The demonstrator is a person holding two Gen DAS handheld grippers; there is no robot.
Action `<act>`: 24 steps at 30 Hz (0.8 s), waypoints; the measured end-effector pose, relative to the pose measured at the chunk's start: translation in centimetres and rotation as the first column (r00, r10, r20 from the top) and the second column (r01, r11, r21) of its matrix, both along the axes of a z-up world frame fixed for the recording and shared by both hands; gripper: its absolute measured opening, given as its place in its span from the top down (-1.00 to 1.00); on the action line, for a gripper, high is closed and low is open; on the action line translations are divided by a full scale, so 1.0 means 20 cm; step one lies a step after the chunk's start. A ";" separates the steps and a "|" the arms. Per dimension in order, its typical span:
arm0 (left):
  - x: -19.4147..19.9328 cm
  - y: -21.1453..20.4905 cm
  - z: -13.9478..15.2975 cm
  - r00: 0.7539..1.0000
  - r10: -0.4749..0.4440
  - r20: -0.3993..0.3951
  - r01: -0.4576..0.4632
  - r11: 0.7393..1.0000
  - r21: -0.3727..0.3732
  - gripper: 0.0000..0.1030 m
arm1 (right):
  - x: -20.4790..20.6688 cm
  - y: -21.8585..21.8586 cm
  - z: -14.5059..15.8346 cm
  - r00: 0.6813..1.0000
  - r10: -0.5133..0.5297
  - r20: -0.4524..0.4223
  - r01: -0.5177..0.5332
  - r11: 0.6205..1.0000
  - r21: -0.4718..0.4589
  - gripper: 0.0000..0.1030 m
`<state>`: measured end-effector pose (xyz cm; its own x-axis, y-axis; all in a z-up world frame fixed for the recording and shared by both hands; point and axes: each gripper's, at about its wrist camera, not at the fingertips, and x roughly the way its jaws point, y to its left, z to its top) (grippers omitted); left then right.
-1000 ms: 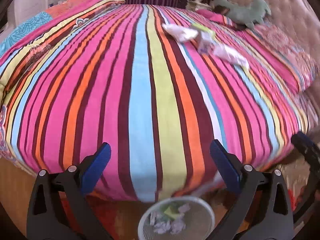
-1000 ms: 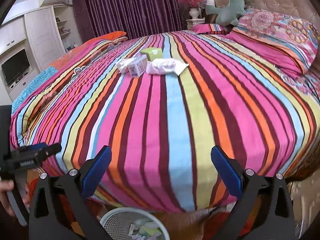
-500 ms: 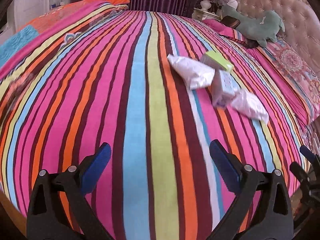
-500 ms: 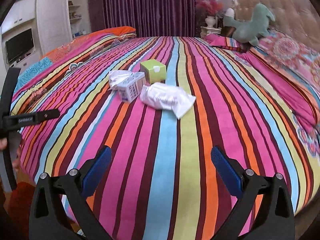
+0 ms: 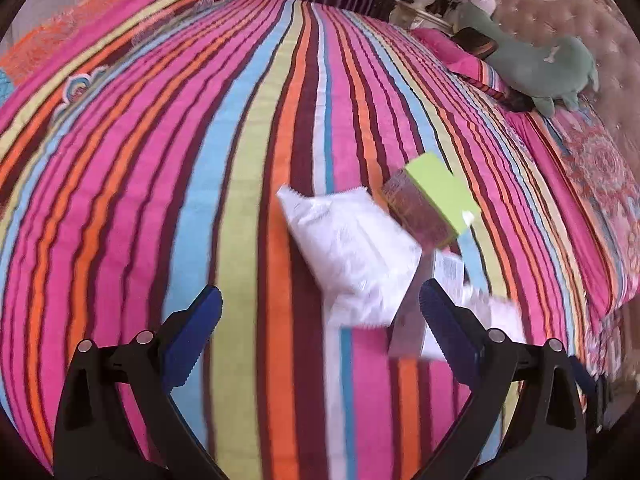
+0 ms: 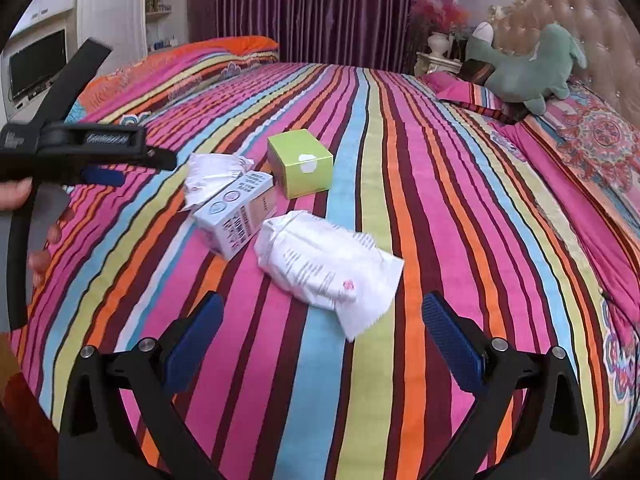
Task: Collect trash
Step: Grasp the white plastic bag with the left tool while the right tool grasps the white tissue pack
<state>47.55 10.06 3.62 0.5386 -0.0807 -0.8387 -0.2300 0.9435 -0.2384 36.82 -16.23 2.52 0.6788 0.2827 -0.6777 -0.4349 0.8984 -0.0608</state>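
On the striped bed (image 6: 440, 240), left to right in the right wrist view: a crumpled white wrapper (image 6: 212, 174), a pale carton (image 6: 236, 220), a green box (image 6: 300, 162) behind, and nearest a white plastic pouch (image 6: 320, 264). All look light; the pouch seems soft and slippery, best pinched at its flat sealed edge. The cartons look stiff and crushable. The left gripper (image 5: 320, 316) and right gripper (image 6: 322, 324) both have fingers spread, empty. The left wrist view blurs the pouch (image 5: 352, 248); only the right shows the wrapper clearly.
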 end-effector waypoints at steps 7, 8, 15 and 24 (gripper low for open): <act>0.19 -0.03 -0.08 0.996 0.025 -0.083 -0.027 0.999 -0.023 -0.86 | 0.12 0.03 -0.03 0.999 0.048 -0.011 -0.049 0.998 -0.037 -0.85; 0.20 -0.04 -0.09 0.996 0.026 -0.087 -0.028 0.999 -0.024 -0.86 | 0.13 0.04 -0.04 0.999 0.052 -0.013 -0.052 0.998 -0.039 -0.85; 0.34 -0.08 -0.14 0.990 0.044 -0.137 -0.045 0.999 -0.002 -0.86 | 0.22 0.10 -0.09 0.996 0.082 -0.033 -0.085 0.993 -0.082 -0.85; 0.41 -0.08 -0.24 0.983 0.074 -0.167 -0.067 0.997 0.043 -0.86 | 0.32 0.15 -0.16 0.991 0.097 -0.089 -0.104 0.991 -0.081 -0.85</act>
